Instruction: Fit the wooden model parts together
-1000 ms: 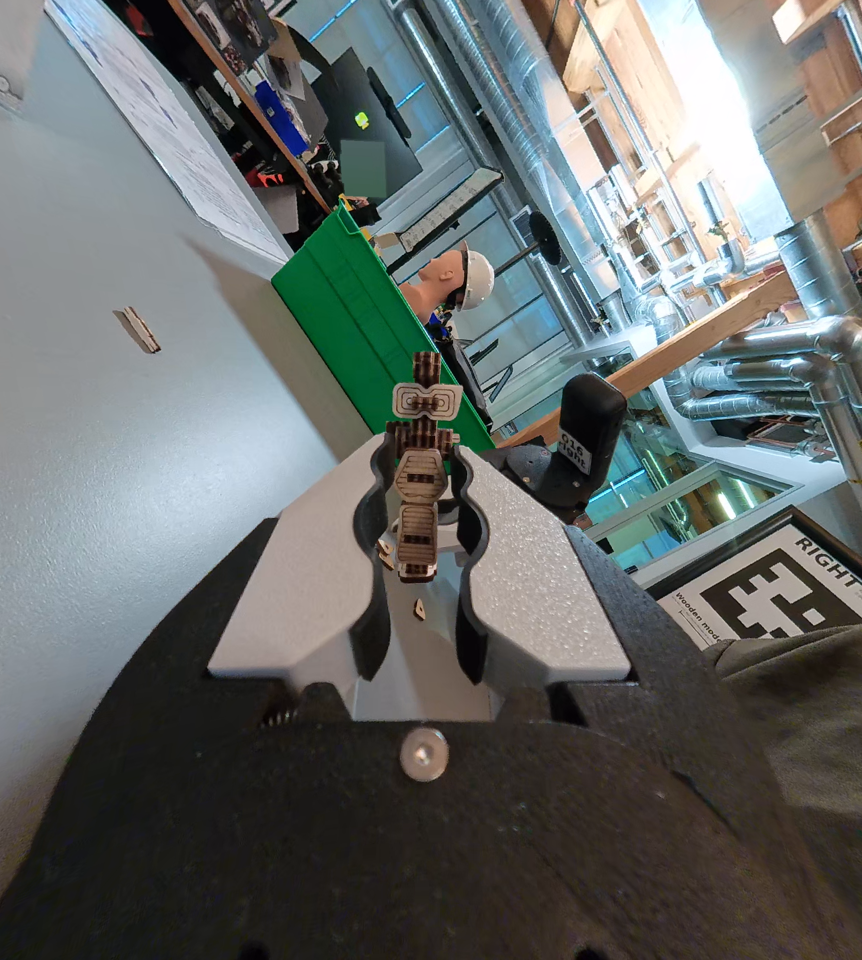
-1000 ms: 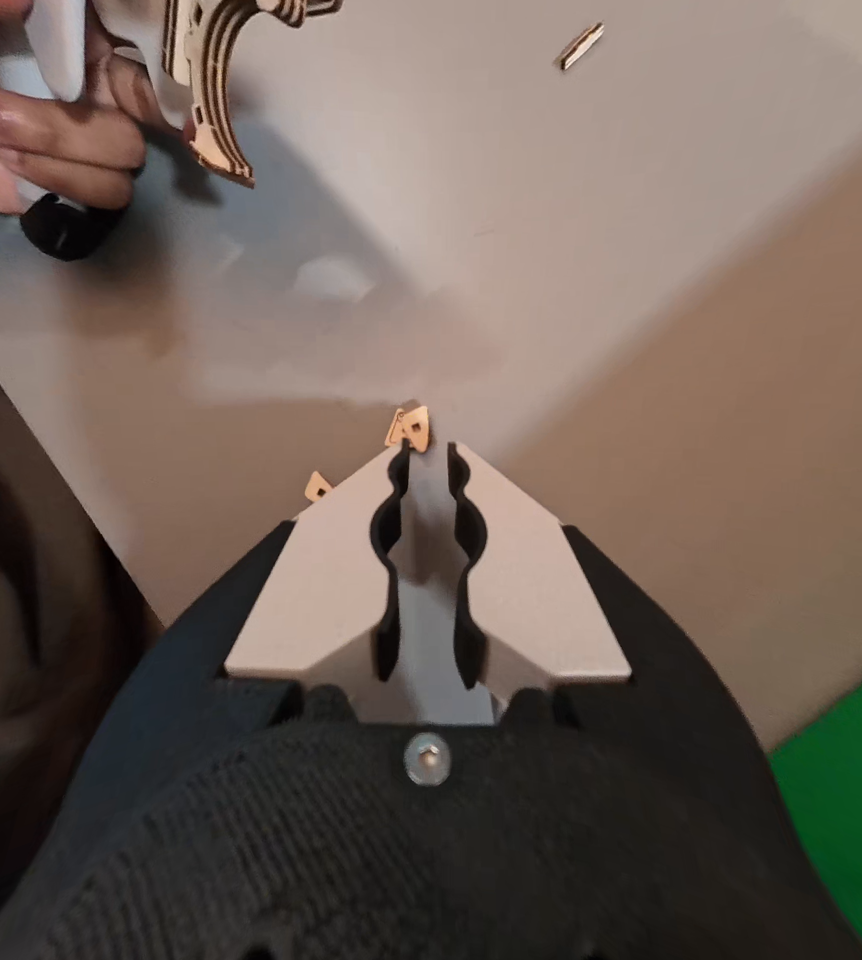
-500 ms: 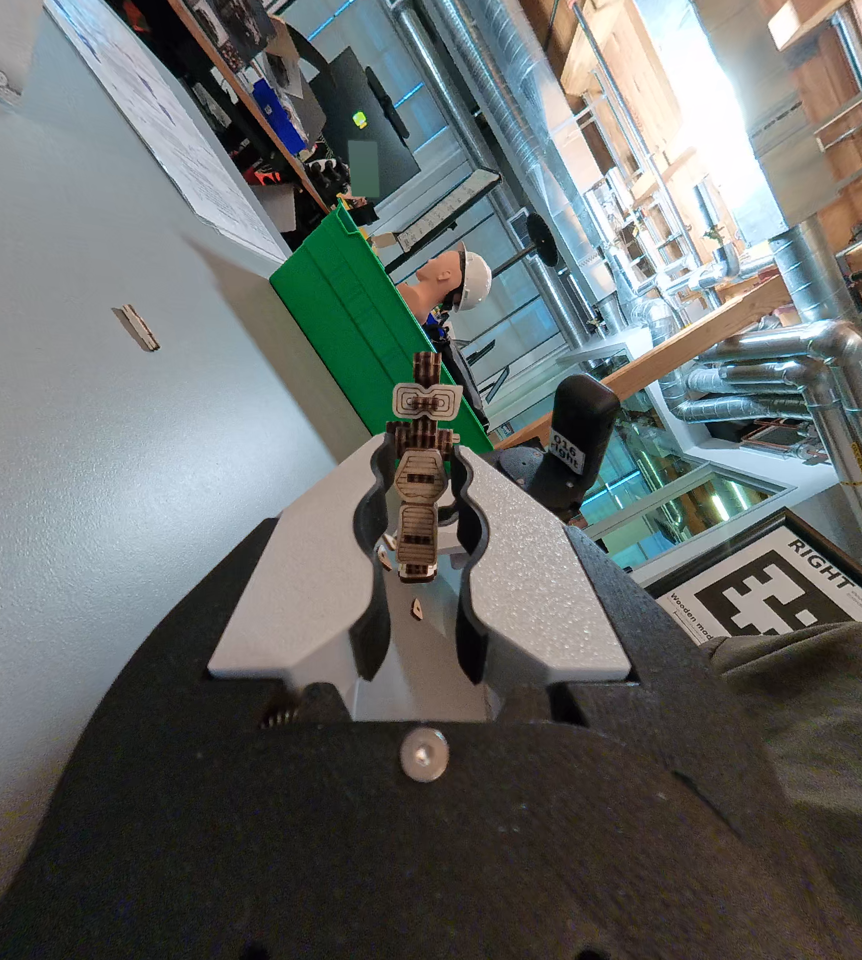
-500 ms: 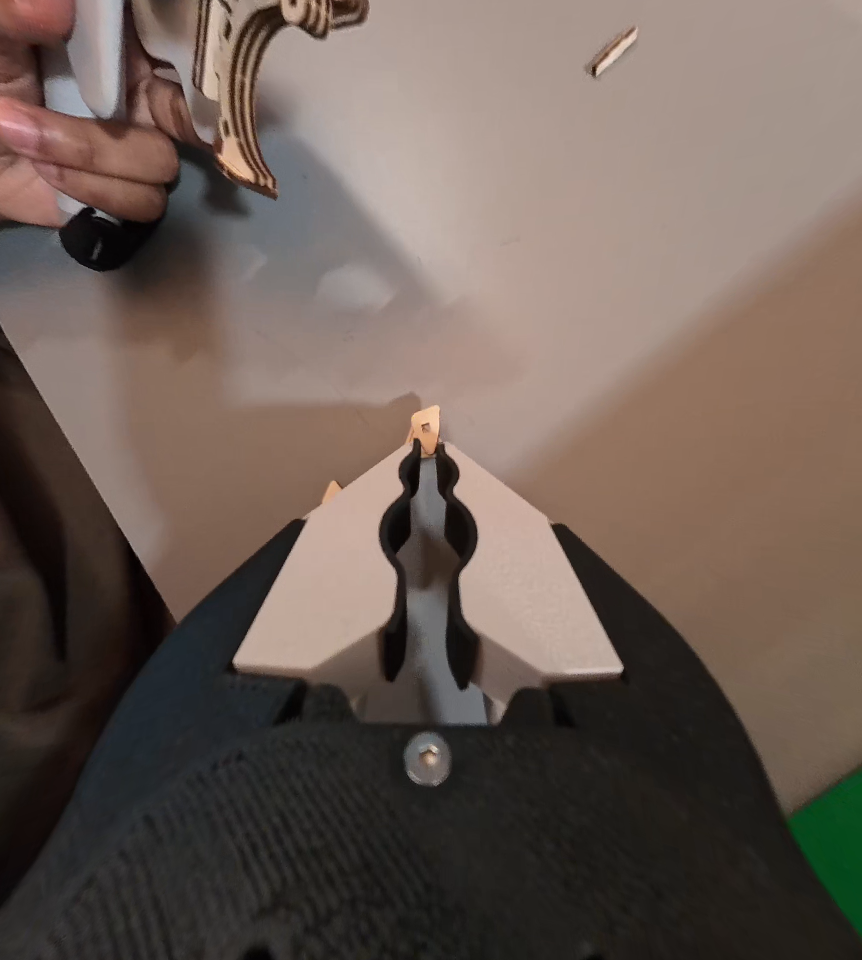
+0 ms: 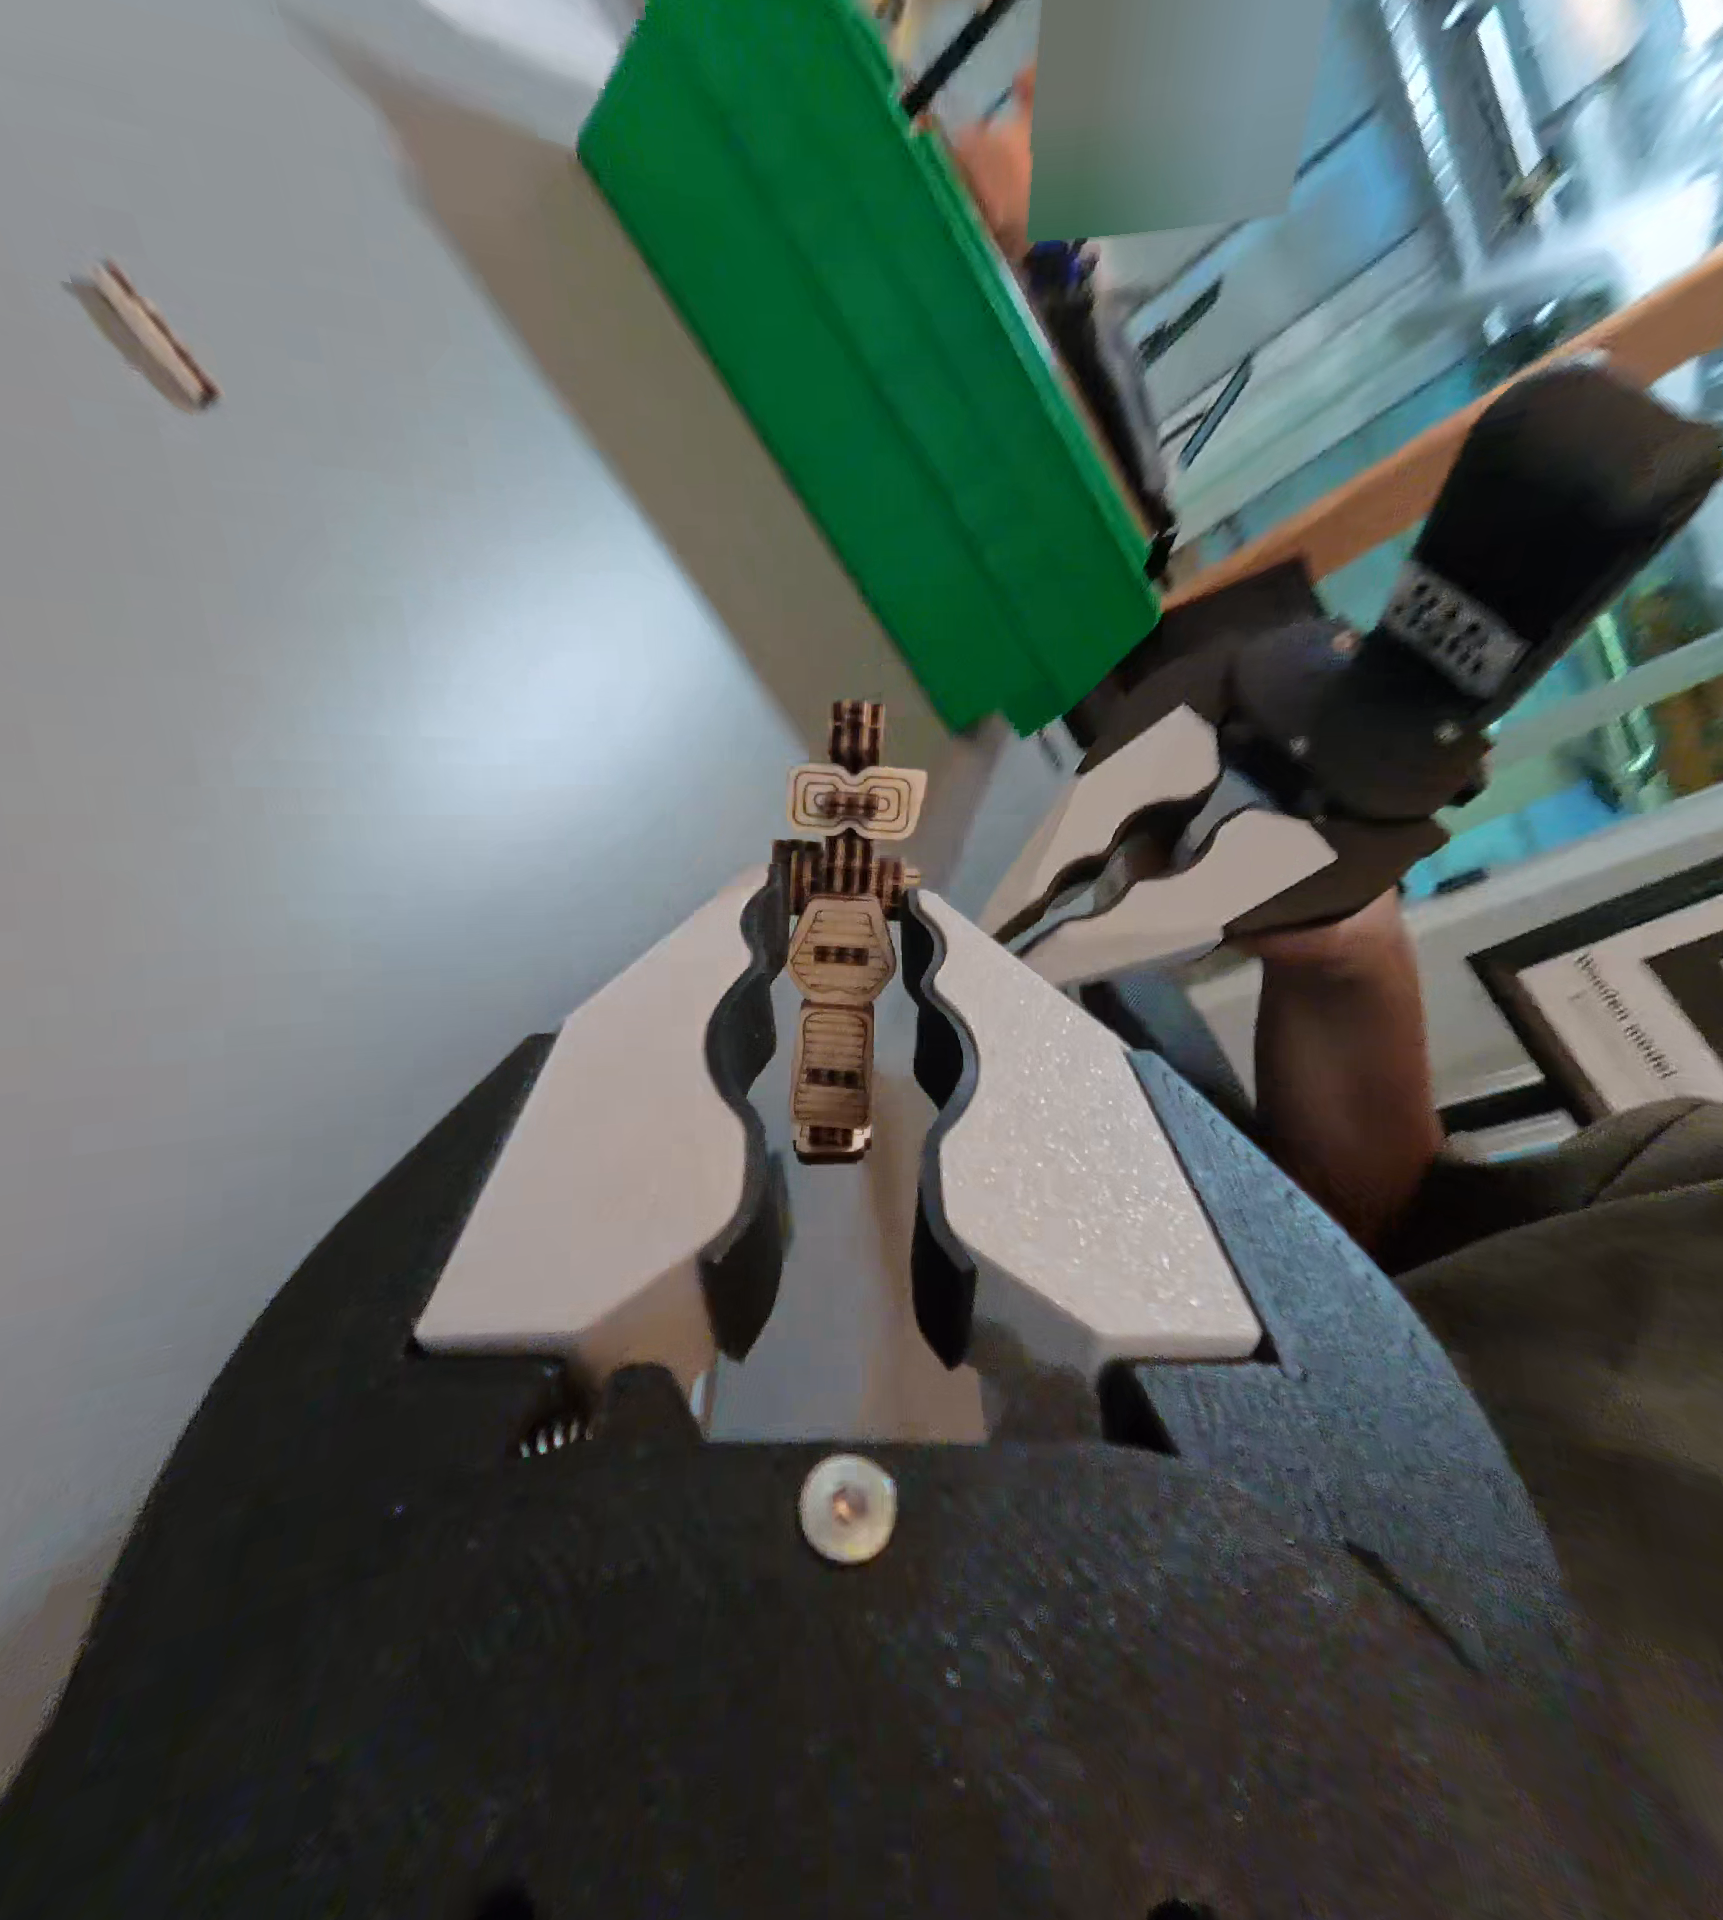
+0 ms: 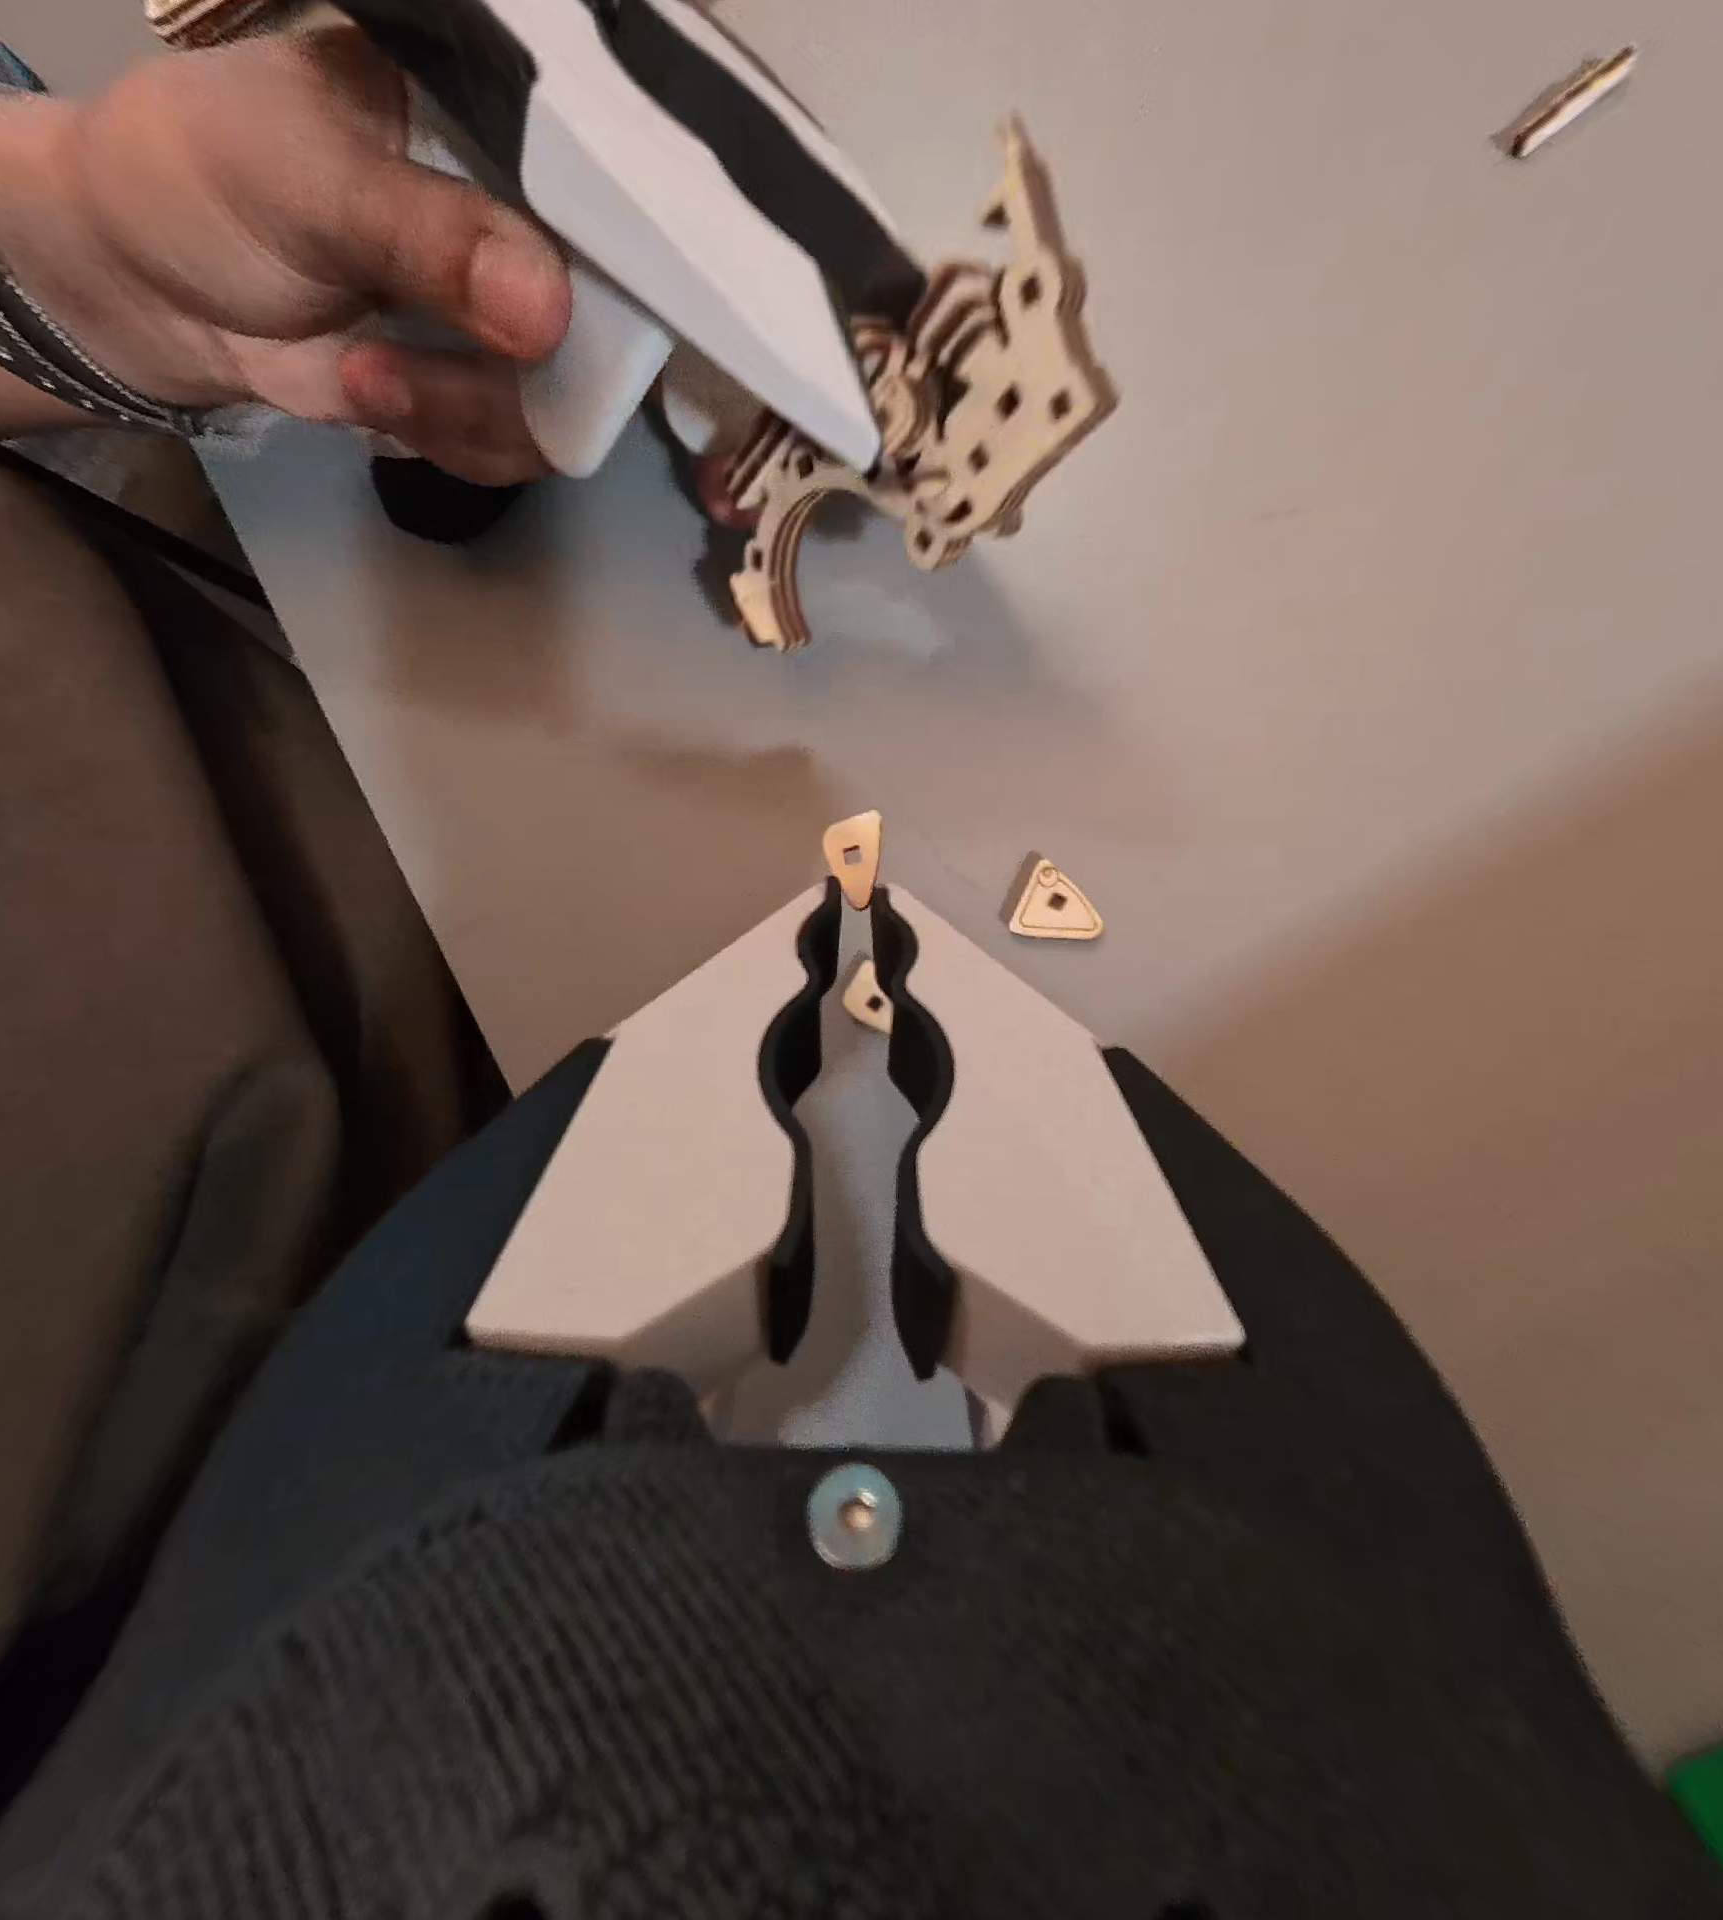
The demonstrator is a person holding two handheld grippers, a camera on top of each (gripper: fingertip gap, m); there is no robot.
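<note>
My left gripper (image 5: 841,904) is shut on the wooden model (image 5: 841,935), which I see edge-on there, sticking out past the fingertips. In the right wrist view the same model (image 6: 982,416) is a stack of flat plywood plates with square holes, held by the left gripper (image 6: 862,421) above the grey table. My right gripper (image 6: 857,899) is shut on a small wedge-shaped wooden piece (image 6: 855,857) with a square hole, pinched at the tips. The right gripper also shows in the left wrist view (image 5: 1028,930), just right of the model.
Two more small triangular pieces lie on the table: one (image 6: 1052,904) right of my right fingertips, one (image 6: 869,1000) below the jaws. A thin wooden strip (image 6: 1569,104) lies farther off. A green bin (image 5: 867,343) stands at the table's far end. A hand (image 6: 265,239) holds the left gripper.
The right gripper has closed on the small piece and raised it off the table. The left gripper has swung the model down and toward the right gripper, so the two are now close.
</note>
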